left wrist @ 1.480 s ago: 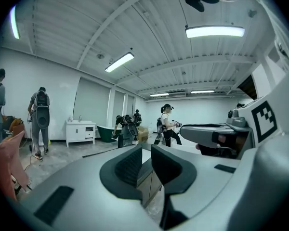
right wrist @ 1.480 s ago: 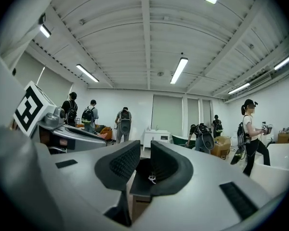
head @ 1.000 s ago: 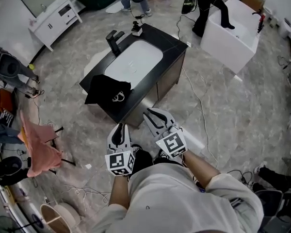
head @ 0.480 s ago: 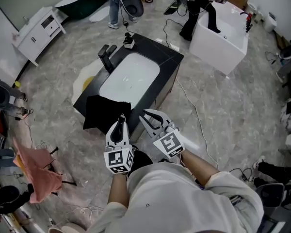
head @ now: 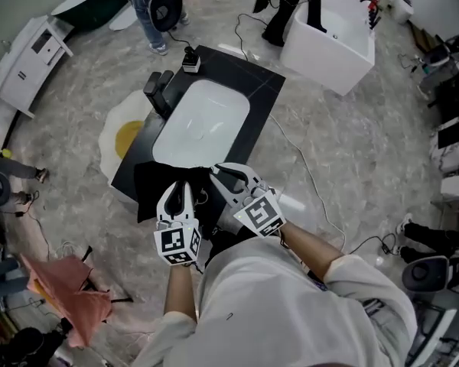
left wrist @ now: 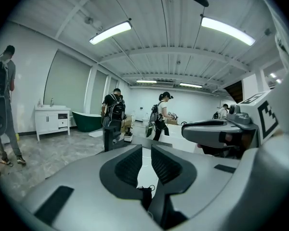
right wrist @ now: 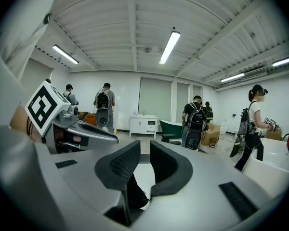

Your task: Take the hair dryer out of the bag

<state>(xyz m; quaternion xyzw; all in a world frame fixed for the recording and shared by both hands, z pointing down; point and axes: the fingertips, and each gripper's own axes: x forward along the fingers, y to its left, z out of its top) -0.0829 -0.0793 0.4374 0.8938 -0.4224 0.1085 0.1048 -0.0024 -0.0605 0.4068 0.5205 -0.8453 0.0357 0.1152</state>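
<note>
Now my left fingers sit over the middle of the limp black fabric bag, and my right fingers are at its sink-side edge. The bag lies crosswise on the near end of the black-topped table. Each pair is a narrow slit apart, holding nothing. Hair dryer unseen, presumably inside. The bag's mouth is hidden under my hands.
</note>
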